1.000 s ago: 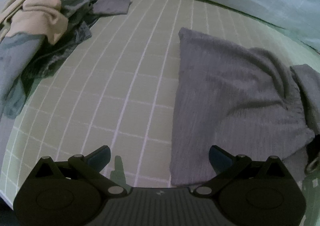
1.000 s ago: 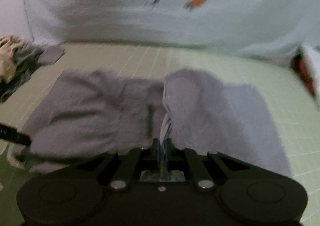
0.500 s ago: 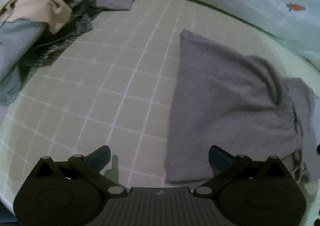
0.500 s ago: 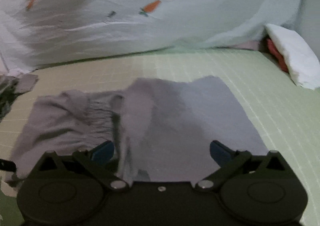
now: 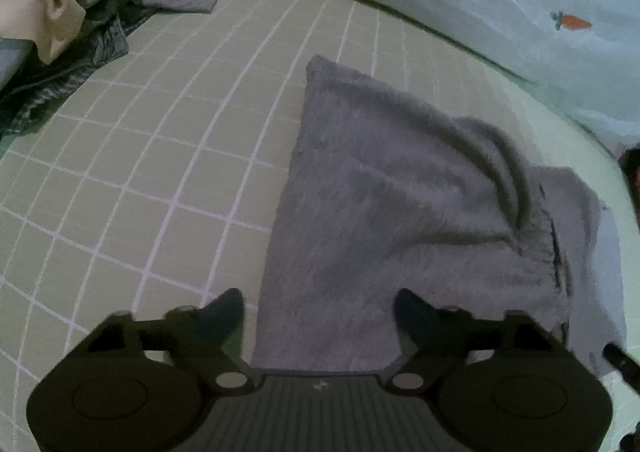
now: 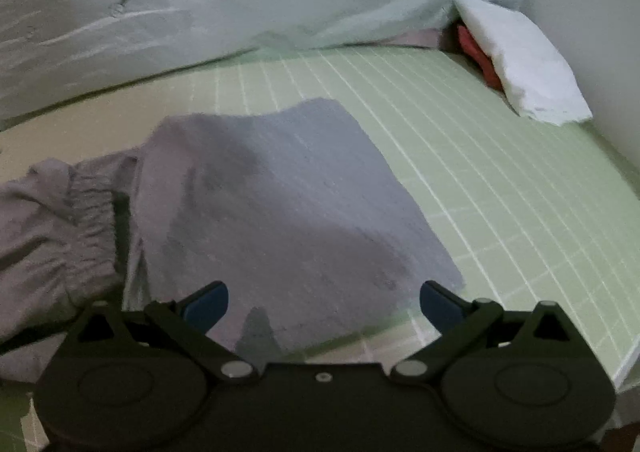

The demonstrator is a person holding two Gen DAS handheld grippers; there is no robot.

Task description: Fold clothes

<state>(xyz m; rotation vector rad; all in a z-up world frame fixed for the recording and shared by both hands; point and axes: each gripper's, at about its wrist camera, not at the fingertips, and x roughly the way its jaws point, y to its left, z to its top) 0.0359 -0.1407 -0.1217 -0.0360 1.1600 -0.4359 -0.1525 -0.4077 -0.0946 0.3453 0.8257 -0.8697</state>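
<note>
A grey pair of shorts (image 5: pixel 392 220) lies spread on the green checked sheet (image 5: pixel 160 156). In the right wrist view the shorts (image 6: pixel 288 212) show one leg folded flat over the other, with the gathered waistband (image 6: pixel 92 204) at left. My left gripper (image 5: pixel 320 320) hovers over the near left corner of the shorts; its jaws are closing, the cloth edge lies under the gap, and the pads do not press on it. My right gripper (image 6: pixel 324 302) stands open above the near edge of the folded leg, holding nothing.
A heap of beige, grey and dark clothes (image 5: pixel 60 12) lies at the far left. A pale quilt with carrot prints (image 6: pixel 200 12) runs along the back. A white pillow (image 6: pixel 520 60) over something red sits at the far right, by the wall.
My right gripper let go of the grey cloth, opened wide and swung right along the shorts. My left gripper's fingers have drawn closer together over the shorts' near corner.
</note>
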